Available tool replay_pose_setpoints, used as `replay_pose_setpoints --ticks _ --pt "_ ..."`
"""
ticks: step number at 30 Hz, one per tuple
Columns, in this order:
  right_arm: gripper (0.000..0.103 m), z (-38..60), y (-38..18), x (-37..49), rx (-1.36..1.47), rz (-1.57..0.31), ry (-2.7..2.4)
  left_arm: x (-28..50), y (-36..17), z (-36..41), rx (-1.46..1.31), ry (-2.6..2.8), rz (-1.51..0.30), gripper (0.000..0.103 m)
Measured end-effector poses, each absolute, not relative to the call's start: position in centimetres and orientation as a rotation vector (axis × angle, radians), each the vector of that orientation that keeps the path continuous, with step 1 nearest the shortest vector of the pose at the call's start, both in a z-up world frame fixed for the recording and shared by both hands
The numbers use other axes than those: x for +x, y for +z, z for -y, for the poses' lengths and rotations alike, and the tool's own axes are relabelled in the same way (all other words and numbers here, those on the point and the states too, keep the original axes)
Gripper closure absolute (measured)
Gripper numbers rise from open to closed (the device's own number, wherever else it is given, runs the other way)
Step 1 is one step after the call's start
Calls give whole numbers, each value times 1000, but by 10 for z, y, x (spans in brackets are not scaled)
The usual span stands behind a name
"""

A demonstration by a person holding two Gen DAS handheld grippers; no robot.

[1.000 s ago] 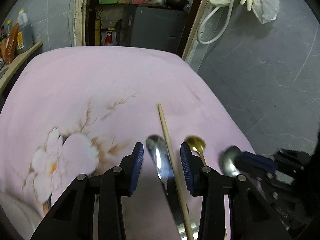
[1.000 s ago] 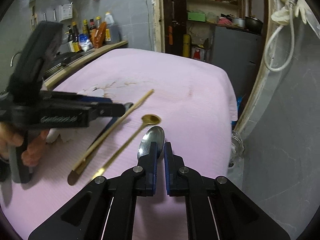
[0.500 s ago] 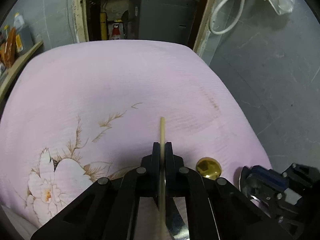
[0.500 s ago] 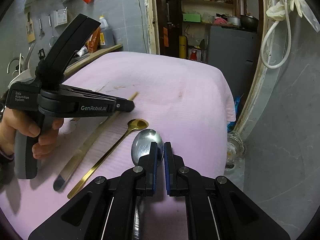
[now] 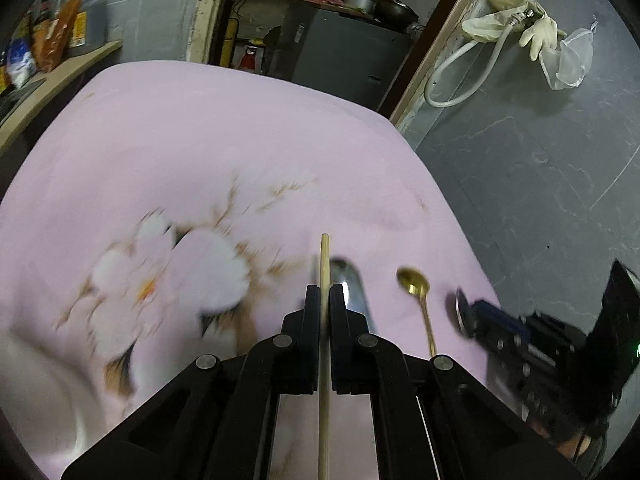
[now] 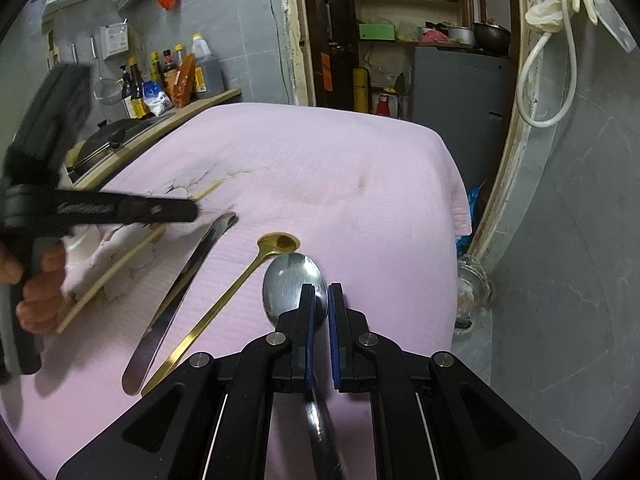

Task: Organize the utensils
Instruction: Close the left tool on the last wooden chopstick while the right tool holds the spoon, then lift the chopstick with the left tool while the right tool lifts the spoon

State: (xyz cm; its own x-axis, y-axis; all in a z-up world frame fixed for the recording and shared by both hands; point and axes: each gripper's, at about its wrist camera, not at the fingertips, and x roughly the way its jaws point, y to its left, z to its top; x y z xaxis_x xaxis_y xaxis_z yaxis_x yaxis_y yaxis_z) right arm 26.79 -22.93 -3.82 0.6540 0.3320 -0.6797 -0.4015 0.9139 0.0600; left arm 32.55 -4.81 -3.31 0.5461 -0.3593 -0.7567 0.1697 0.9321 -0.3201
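Since a second ago the left gripper [image 5: 324,294] has clamped down on the wooden chopstick [image 5: 324,264] and swung it over toward the left side of the table, so it's now off the silver spoon it was lying across. Jaws are clenched tight on the stick, which is thin, pale and round, and pokes out past the tips. From the right wrist view you can see the chopstick slanting under the left gripper [image 6: 192,211], with a hand [image 6: 38,292] wrapped round the handle.

Right gripper [image 6: 318,294] hasn't budged, and it's pinching the big steel spoon [image 6: 294,280] at the neck, bowl sticking out ahead, shiny and a bit scuffed, handle running back under the jaws.

Lying loose on the pink tablecloth [image 6: 360,200], between the two grippers: a skinny gold spoon [image 6: 240,280] with a small round bowl, just beside the steel spoon's bowl, and a long silver spoon [image 6: 180,292] next to it on the left, both angled roughly parallel. They're nearer the right edge of the table than the left. Cloth has a white flower print [image 5: 180,276] on the left part.
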Motion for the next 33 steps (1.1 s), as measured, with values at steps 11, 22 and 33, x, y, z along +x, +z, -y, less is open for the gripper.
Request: replay_pose_setpoints --ticks 11,22,33 --pt "96 230 -37 241 -22 -797 427 285 -42 34 -309 -287 -992 101" --pt "72 220 -32 217 -107 -797 473 270 -40 27 -232 -343 -1053 100" --pt "56 189 -36 228 -327 -831 497 260 -36 34 -61 -415 -1128 99"
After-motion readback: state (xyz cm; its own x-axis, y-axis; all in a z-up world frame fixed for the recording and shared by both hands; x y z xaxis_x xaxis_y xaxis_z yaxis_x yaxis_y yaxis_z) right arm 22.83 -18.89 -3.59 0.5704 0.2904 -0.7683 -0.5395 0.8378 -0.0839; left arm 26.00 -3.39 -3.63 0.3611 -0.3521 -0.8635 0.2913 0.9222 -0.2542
